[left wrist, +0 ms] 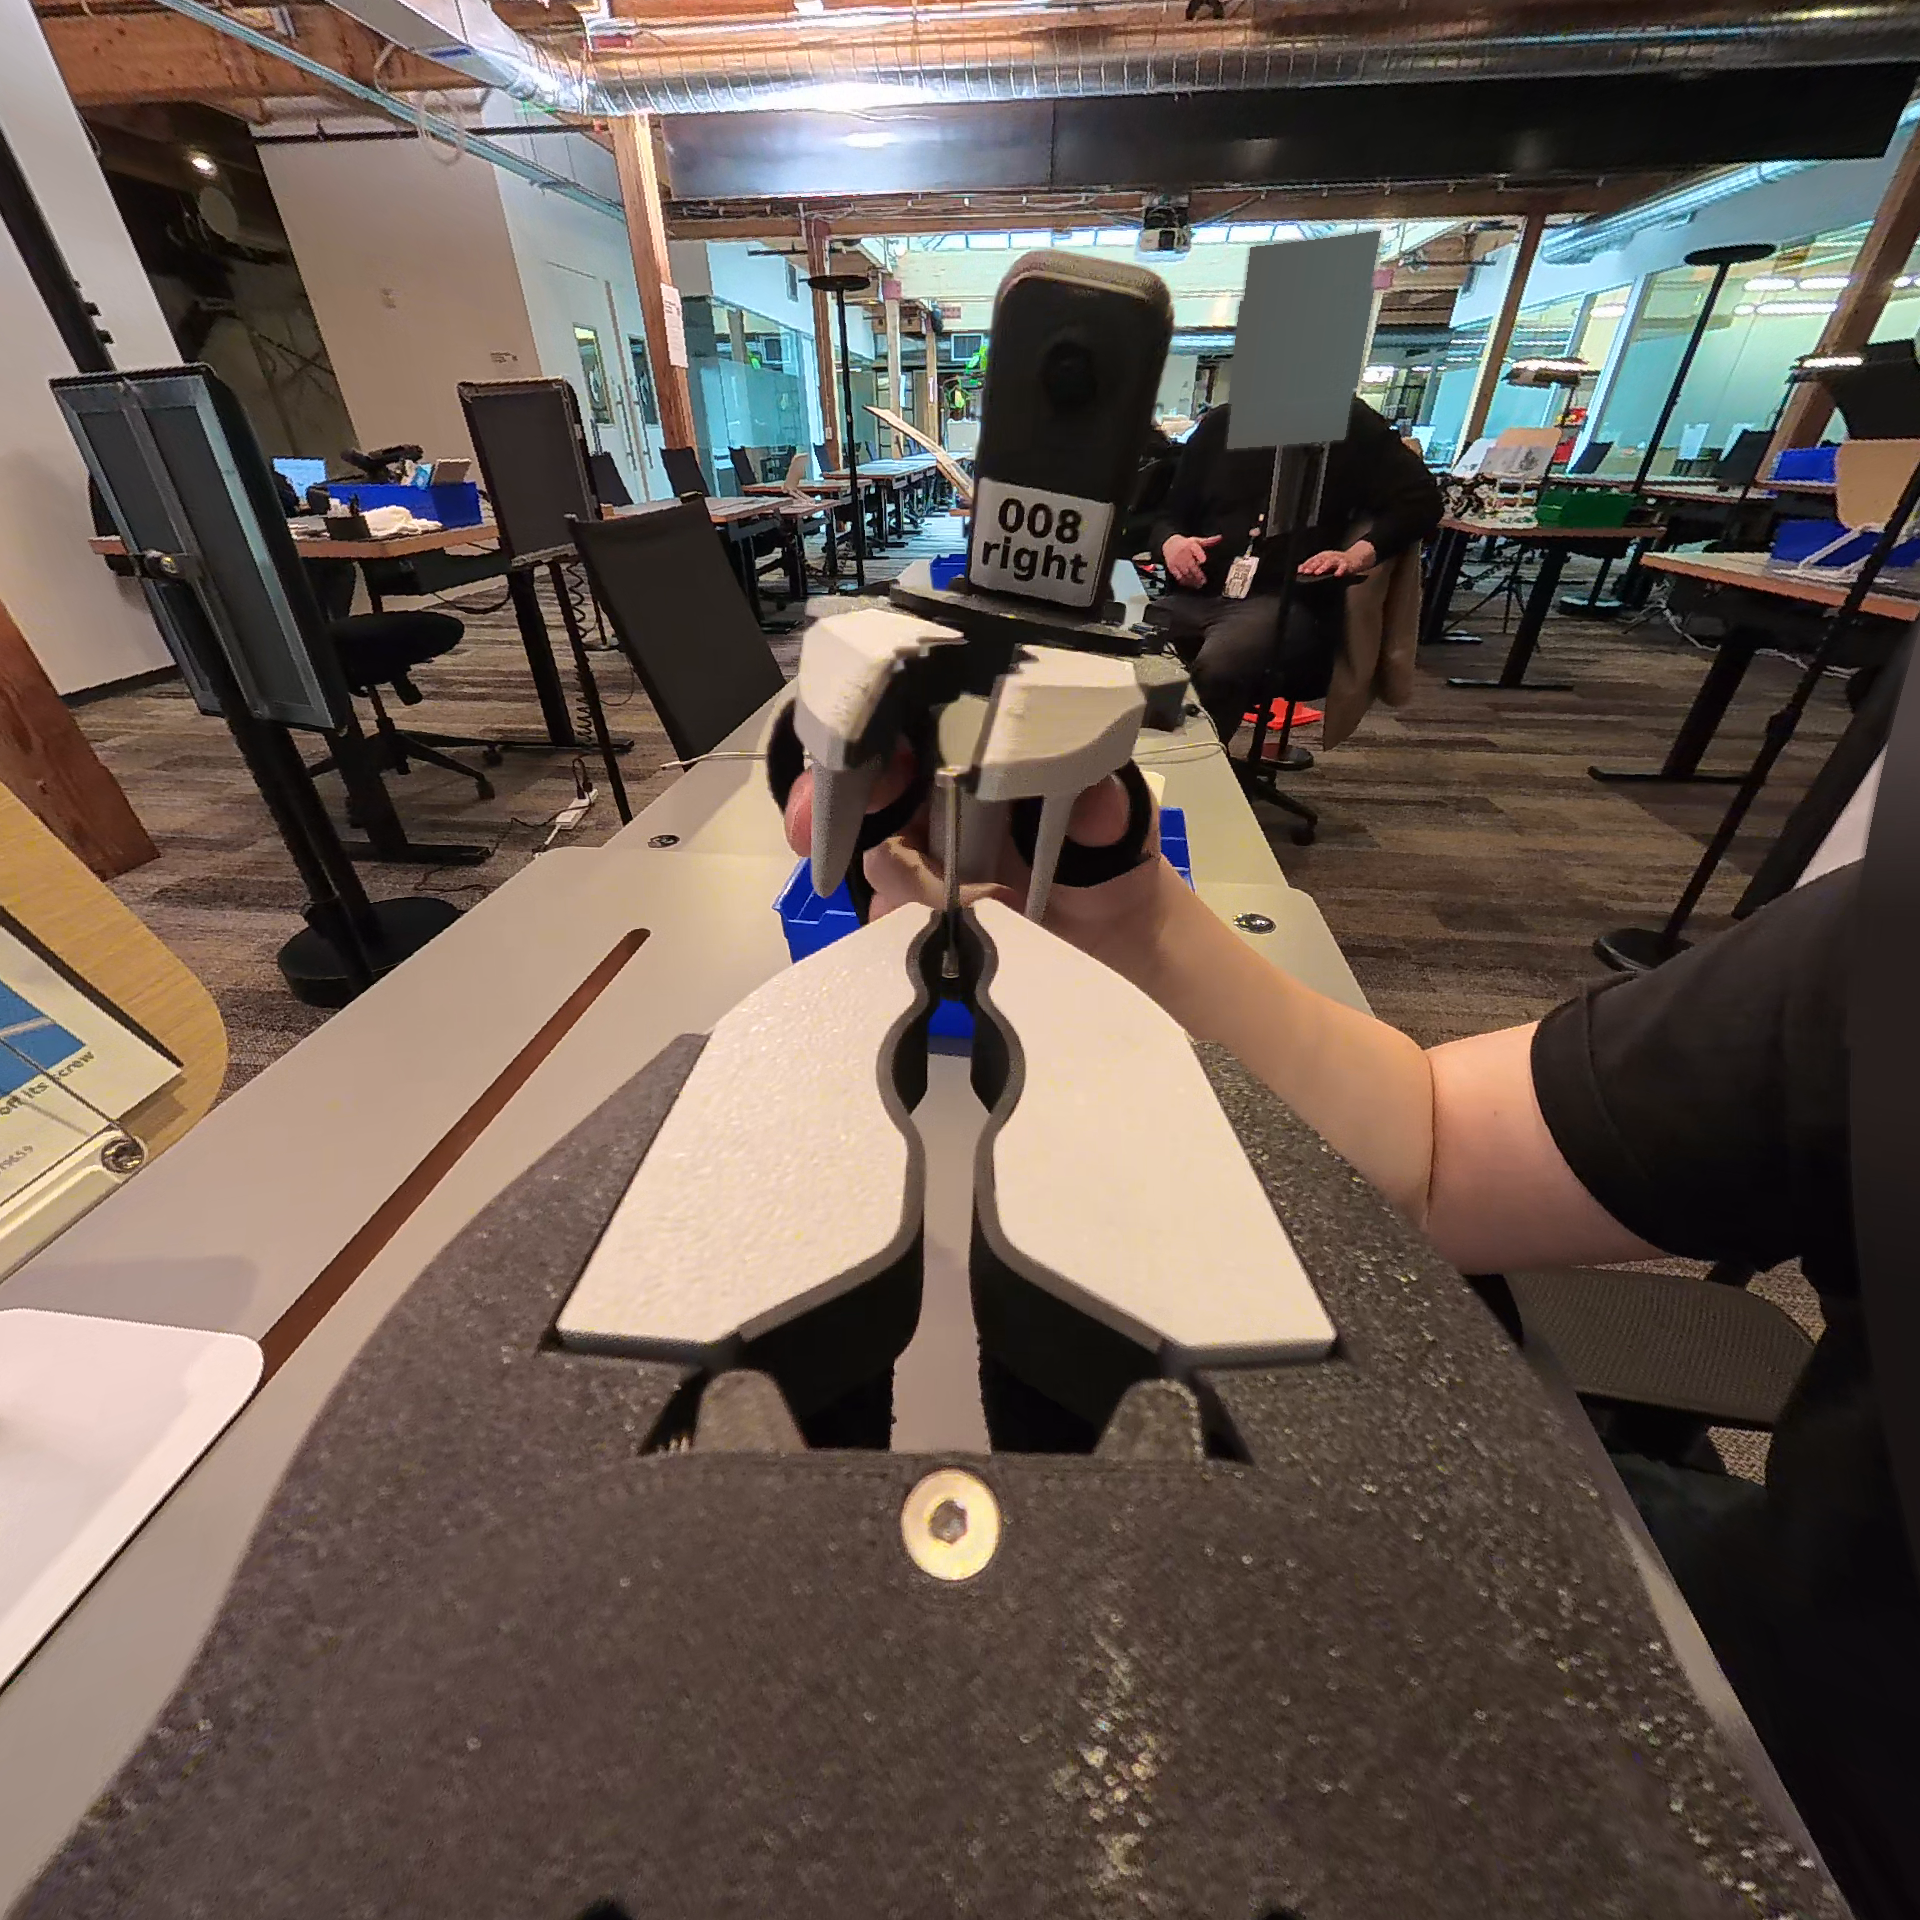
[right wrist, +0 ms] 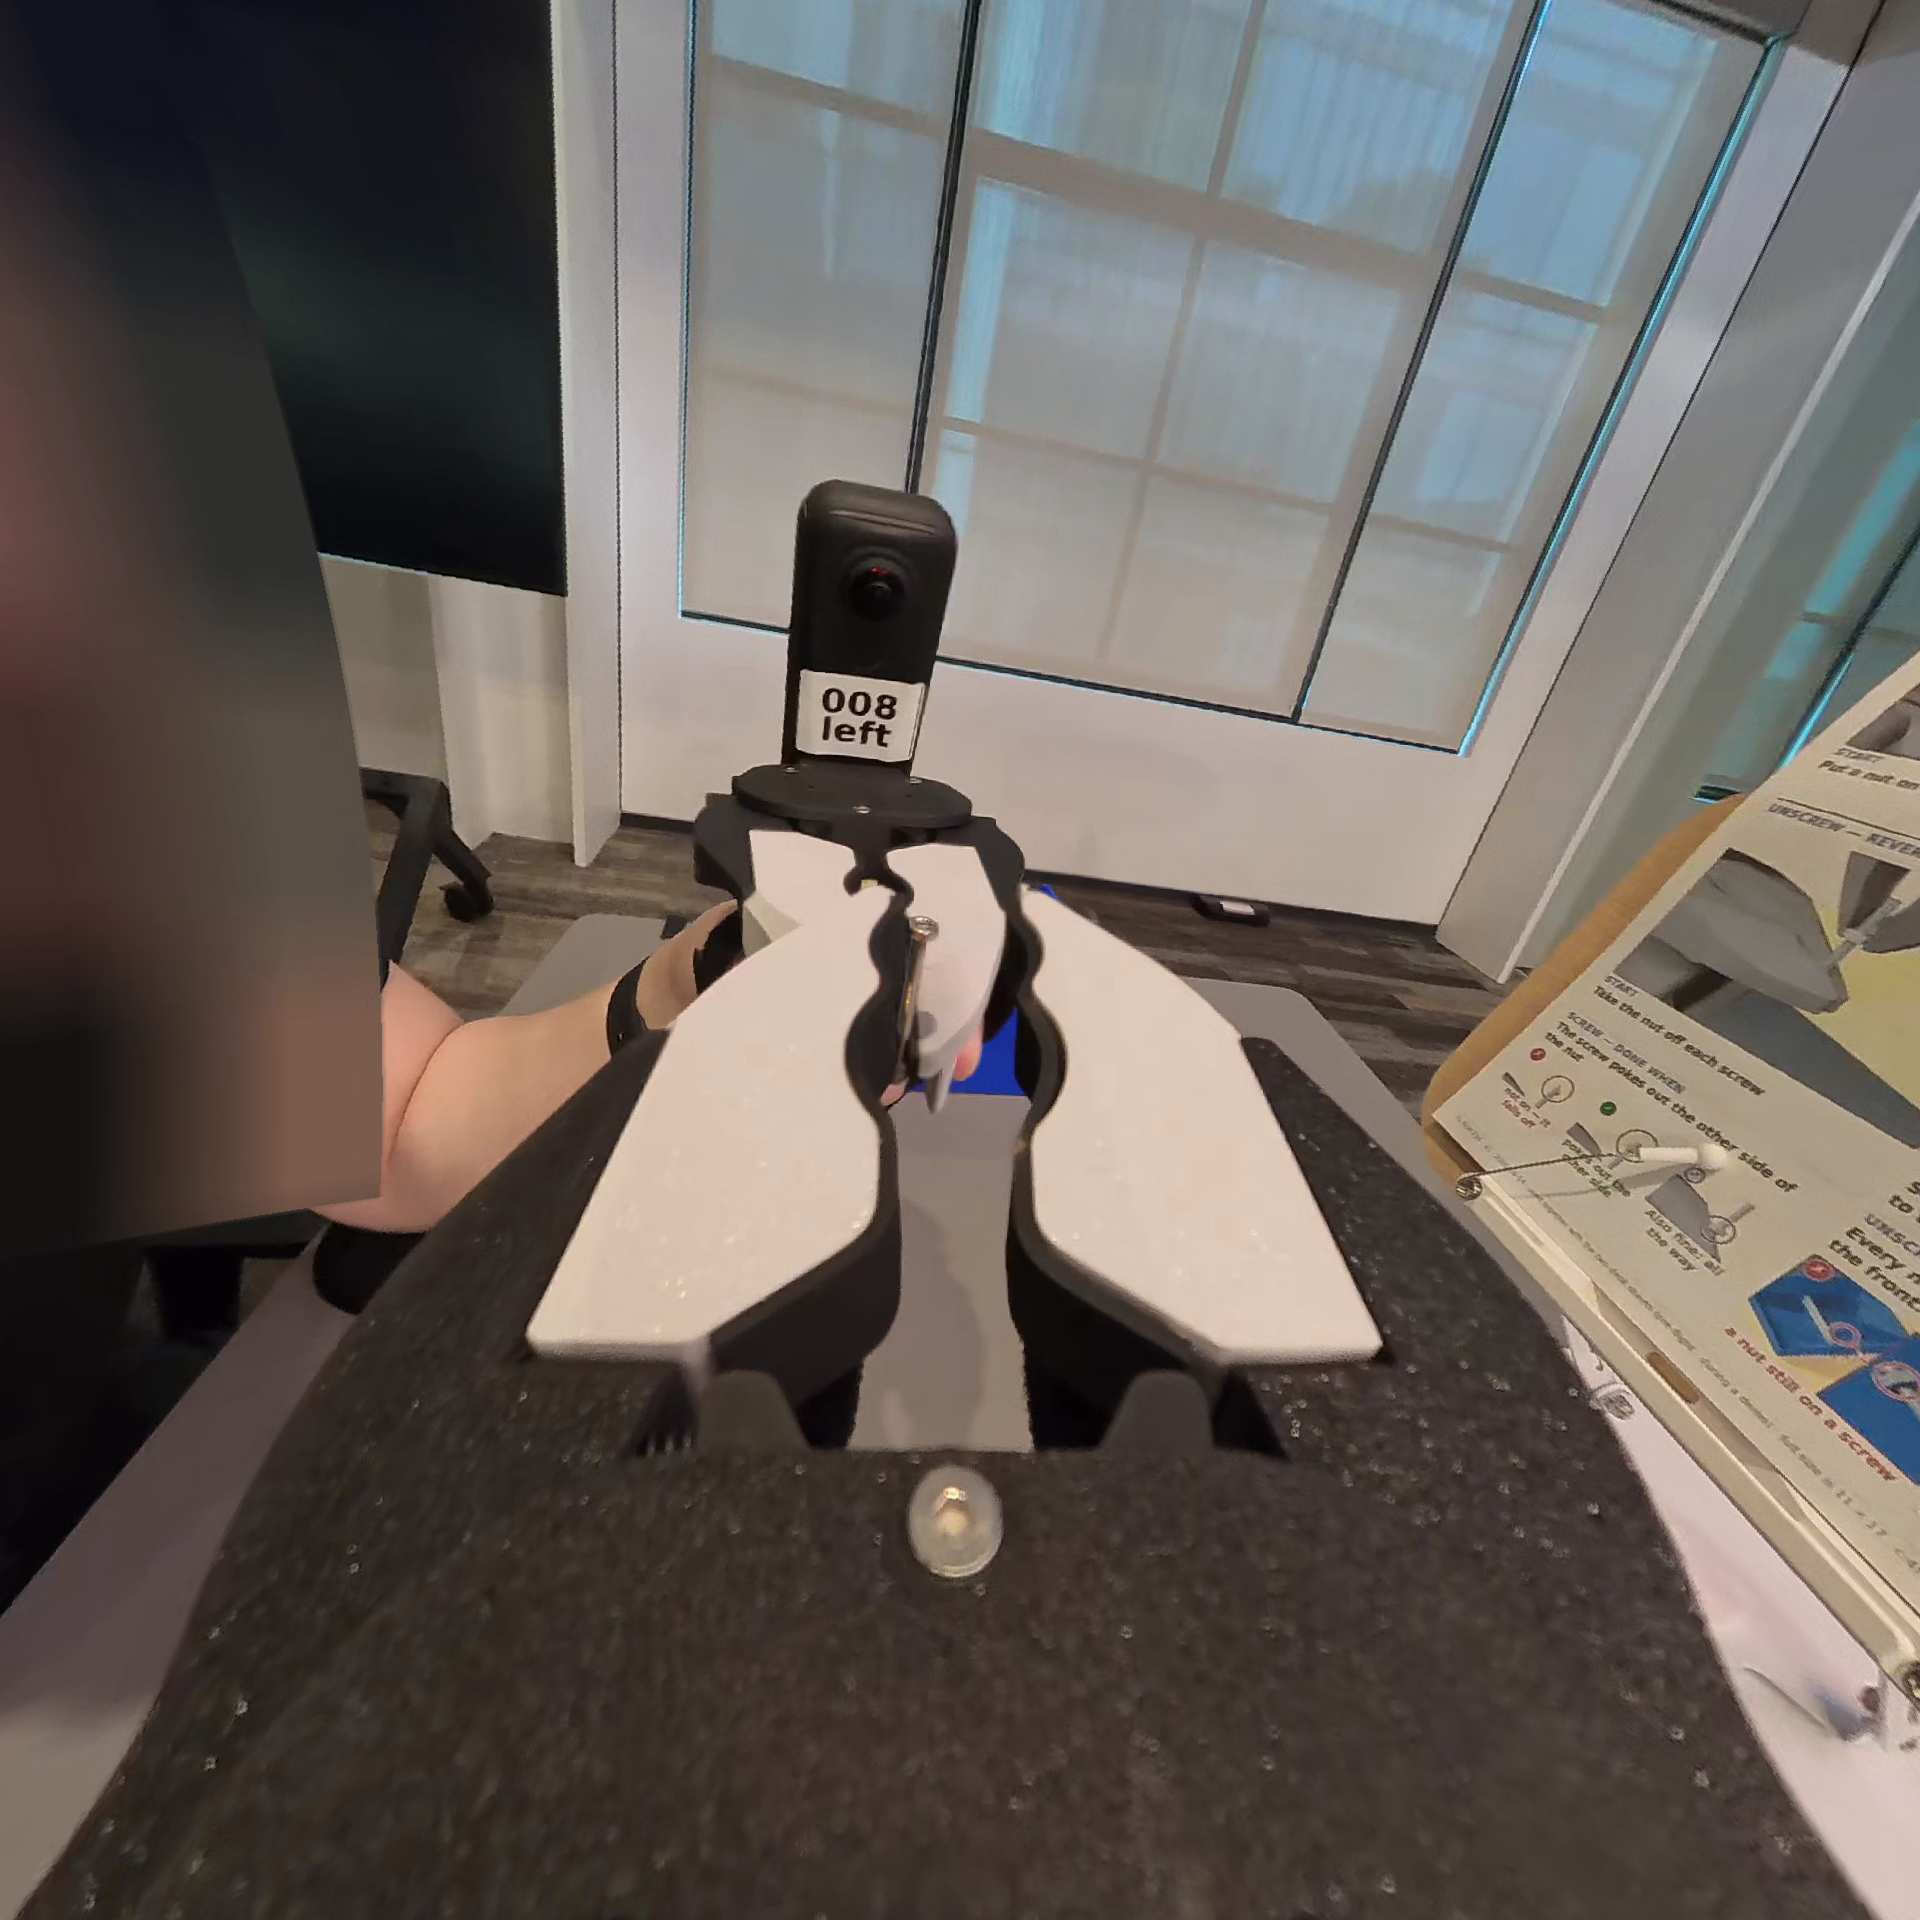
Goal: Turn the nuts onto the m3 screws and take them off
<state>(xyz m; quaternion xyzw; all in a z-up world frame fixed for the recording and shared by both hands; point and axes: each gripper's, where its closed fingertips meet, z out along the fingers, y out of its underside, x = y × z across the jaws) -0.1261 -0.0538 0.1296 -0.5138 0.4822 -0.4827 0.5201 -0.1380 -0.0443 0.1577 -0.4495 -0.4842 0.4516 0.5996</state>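
Right camera label: white printed sticker (left wrist: 1034,552) on black upright camera body (left wrist: 1070,364)
Left camera label: white printed sticker (right wrist: 858,713) on black camera
Instruction sheet: cream illustrated printed page (right wrist: 1704,1091) on tilted wooden board

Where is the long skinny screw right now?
The screw is up in the air at the middle of the left wrist view, between the left gripper and right gripper, above a blue bin.
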